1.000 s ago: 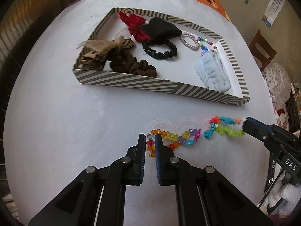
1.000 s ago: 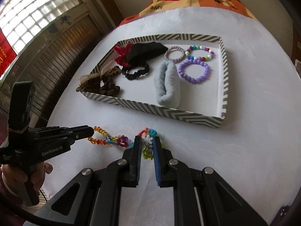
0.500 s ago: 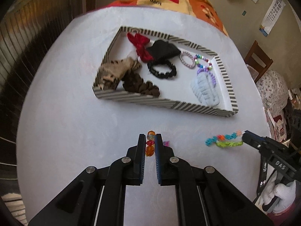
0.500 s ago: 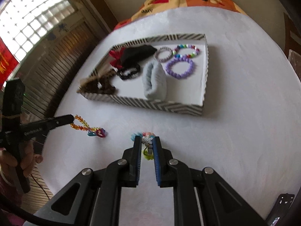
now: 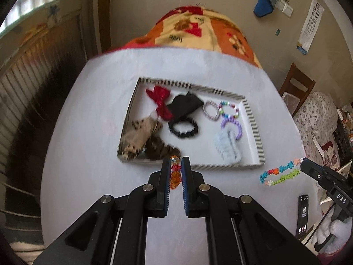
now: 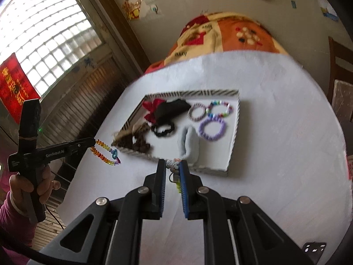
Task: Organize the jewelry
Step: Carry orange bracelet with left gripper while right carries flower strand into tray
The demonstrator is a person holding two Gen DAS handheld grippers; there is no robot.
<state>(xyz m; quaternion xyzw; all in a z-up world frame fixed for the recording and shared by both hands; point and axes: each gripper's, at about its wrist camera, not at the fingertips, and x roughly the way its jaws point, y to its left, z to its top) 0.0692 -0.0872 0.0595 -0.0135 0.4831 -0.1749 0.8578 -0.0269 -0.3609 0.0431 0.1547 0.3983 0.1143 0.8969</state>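
My left gripper (image 5: 175, 161) is shut on an orange and red bead bracelet (image 5: 175, 175), which hangs in the air above the white table; it also shows in the right wrist view (image 6: 103, 152). My right gripper (image 6: 172, 165) is shut on a multicoloured flower bead bracelet (image 6: 174, 172), seen dangling in the left wrist view (image 5: 280, 173). Ahead lies the striped tray (image 5: 256, 132) with a purple bead bracelet (image 6: 212, 129), a multicoloured bead bracelet (image 6: 219, 108), a pink ring bracelet (image 6: 197, 111), hair ties and bows.
A light blue scrunchie (image 6: 188, 143), a black scrunchie (image 6: 164, 130), a red bow (image 6: 151, 110) and brown hair ties (image 5: 141, 134) fill the tray. A phone (image 5: 303, 212) lies at the table's right edge. A wooden chair (image 5: 295, 88) and a patterned blanket (image 5: 198, 31) lie beyond.
Both grippers have lifted their bracelets off the table and risen; the tray now looks farther and lower in both views.
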